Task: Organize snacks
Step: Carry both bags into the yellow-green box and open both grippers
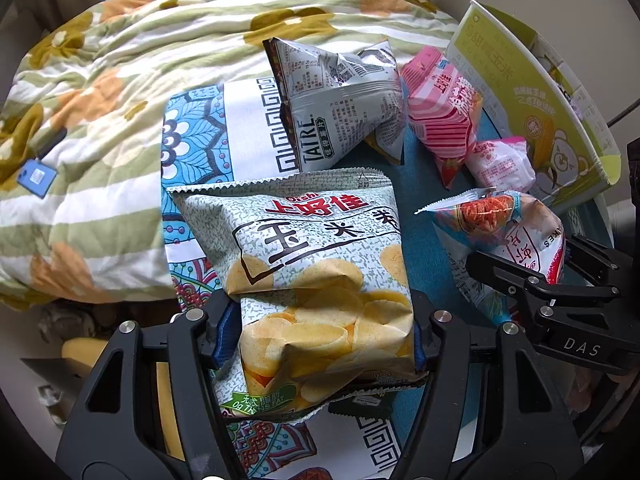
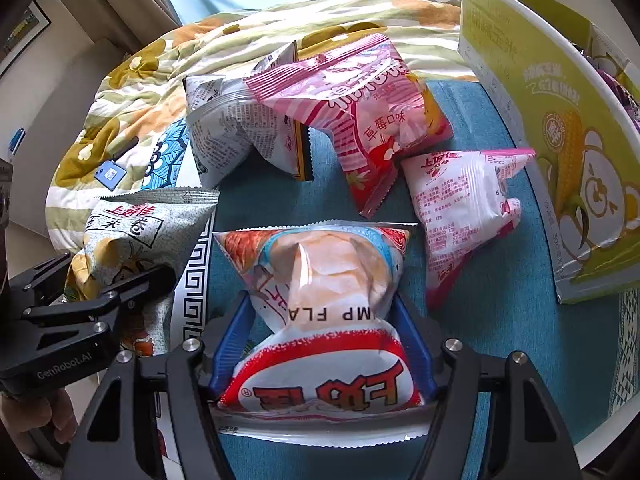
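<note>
Two grippers, corn chip bag (image 1: 320, 280), shrimp bag (image 2: 324, 320), clamped

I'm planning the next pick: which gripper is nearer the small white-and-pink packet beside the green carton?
Right. The right gripper, pinching the shrimp bag, sits just beside the packet; the left gripper, clamping the corn-chip bag, is farther away.

**Both tools closed on bags**

Left tool (image 1: 320, 340): angled steeply downward, blue pads pressed into either side of a chip bag (image 1: 316, 280). Right tool (image 2: 322, 344): same steep pitch, pads pinching a shrimp snack bag (image 2: 320, 312) at its waist. Hand (image 2: 36, 420) grips left tool's handle.
</note>
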The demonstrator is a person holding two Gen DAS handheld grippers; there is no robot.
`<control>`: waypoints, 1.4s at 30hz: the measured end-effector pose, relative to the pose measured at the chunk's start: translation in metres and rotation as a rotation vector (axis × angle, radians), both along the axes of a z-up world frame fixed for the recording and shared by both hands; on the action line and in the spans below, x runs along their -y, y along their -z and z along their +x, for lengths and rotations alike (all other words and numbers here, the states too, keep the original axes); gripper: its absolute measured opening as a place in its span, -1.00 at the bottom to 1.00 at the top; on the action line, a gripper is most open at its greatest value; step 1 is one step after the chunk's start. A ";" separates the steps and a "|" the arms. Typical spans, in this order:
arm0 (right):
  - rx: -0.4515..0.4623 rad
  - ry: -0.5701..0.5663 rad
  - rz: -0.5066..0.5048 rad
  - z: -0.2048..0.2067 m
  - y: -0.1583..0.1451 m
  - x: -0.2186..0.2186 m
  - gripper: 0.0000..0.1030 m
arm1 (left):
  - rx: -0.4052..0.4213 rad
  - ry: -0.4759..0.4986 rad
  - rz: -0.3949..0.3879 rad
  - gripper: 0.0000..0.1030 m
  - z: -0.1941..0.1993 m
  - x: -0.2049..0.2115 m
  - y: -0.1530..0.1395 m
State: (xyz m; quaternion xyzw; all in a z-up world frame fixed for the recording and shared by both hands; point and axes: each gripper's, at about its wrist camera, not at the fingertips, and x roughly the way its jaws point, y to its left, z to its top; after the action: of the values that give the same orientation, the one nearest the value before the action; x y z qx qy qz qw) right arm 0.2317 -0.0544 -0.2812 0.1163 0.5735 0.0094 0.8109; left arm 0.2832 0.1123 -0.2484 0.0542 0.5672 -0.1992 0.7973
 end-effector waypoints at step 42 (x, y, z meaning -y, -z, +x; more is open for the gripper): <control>0.395 0.030 -0.048 0.021 -0.190 0.313 0.25 | 0.229 -0.060 -0.103 0.18 0.068 0.368 -0.125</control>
State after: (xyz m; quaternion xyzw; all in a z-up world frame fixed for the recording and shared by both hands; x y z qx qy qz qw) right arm 0.2524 -0.3670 -0.0910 0.1014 0.4015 0.0065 0.9102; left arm 0.3514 -0.2554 -0.1234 0.0185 0.4629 -0.1965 0.8641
